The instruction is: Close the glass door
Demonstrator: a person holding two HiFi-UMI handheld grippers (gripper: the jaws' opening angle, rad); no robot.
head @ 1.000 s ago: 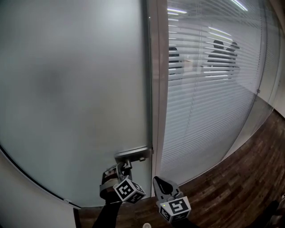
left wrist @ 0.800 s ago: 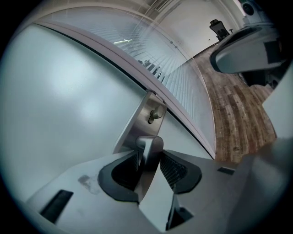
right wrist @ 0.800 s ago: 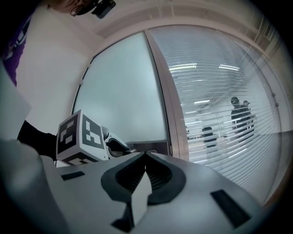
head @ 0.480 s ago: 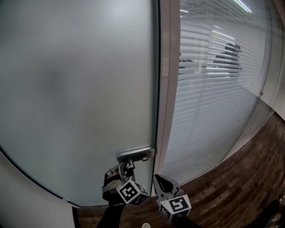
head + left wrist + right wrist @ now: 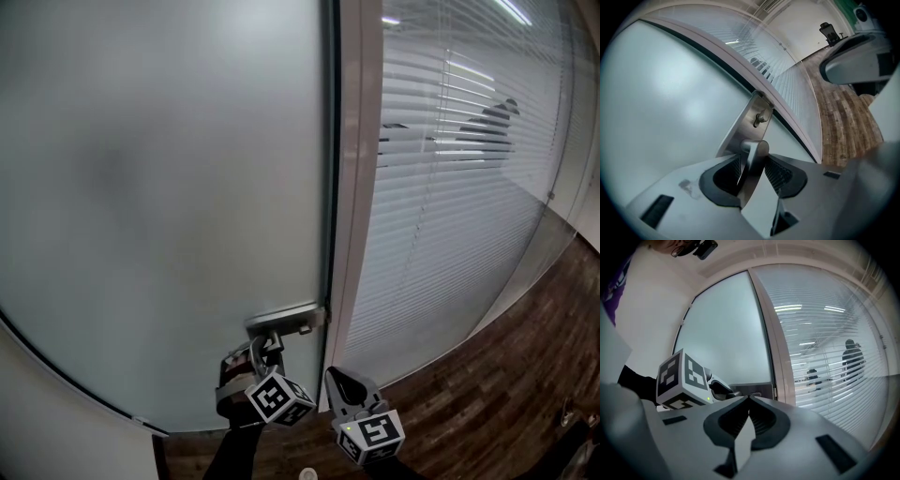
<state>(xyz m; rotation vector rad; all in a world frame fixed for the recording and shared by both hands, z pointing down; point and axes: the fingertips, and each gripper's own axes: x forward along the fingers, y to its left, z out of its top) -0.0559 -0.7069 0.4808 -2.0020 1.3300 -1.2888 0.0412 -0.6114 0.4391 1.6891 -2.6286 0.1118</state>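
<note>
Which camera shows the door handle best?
Left gripper view: the door handle sits close and central, lever between the jaws. Head view shows it small above the left gripper; right gripper view shows only a distant sliver.

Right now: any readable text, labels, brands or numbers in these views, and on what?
None readable.
The glass door, door handle and blinds carry no print.
The left cube and right cube show only black-and-white square patterns, no letters or digits.
</note>
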